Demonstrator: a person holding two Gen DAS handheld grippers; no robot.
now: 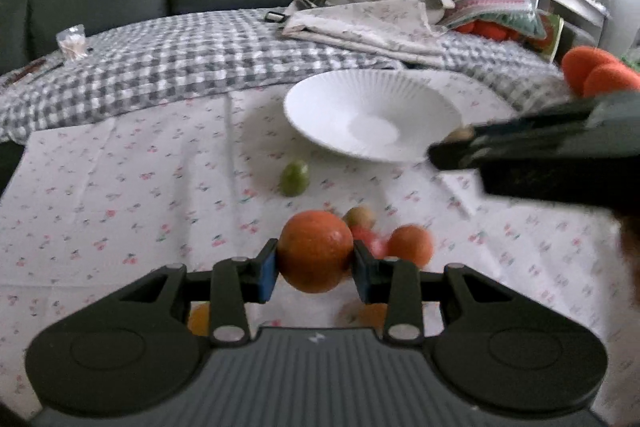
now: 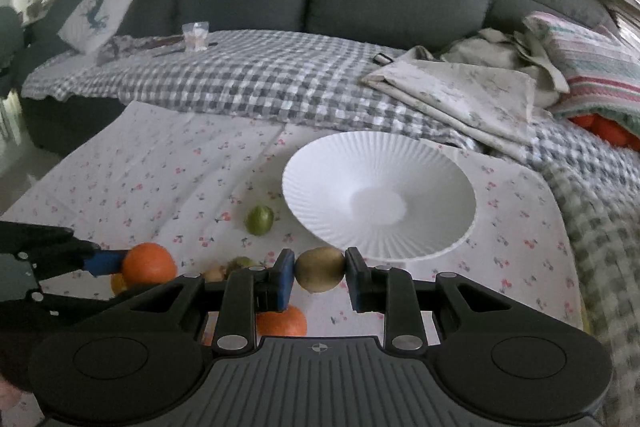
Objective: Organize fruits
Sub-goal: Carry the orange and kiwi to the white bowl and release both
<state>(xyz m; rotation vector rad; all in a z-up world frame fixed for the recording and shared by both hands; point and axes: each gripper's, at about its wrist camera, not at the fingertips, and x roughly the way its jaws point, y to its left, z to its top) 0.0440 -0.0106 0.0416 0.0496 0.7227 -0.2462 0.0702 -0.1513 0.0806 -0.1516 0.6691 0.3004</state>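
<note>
Clearly we hold fruit in both hands. Ahead of our grippers sits the empty white bowl [image 2: 380, 199]. Our left gripper [image 1: 314, 263] pinches an orange [image 1: 314, 255] across its middle: firm, round, apt to roll. Our right gripper [image 2: 320, 273] pinches a smaller kiwi [image 2: 320, 269], softer, so we squeeze gently. Only the right view shows another orange [image 2: 282, 323] below the fingers; both show a green fruit [image 1: 294, 178] ahead, left of the bowl.

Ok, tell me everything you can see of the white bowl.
The white bowl is wide and shallow, with fine radial ribs running to a smooth flat centre; it looks like glazed ceramic. It is empty and sits upright on the cherry-print cloth, near the checked blanket. A green fruit lies just beside its rim, apparently not touching.
</note>
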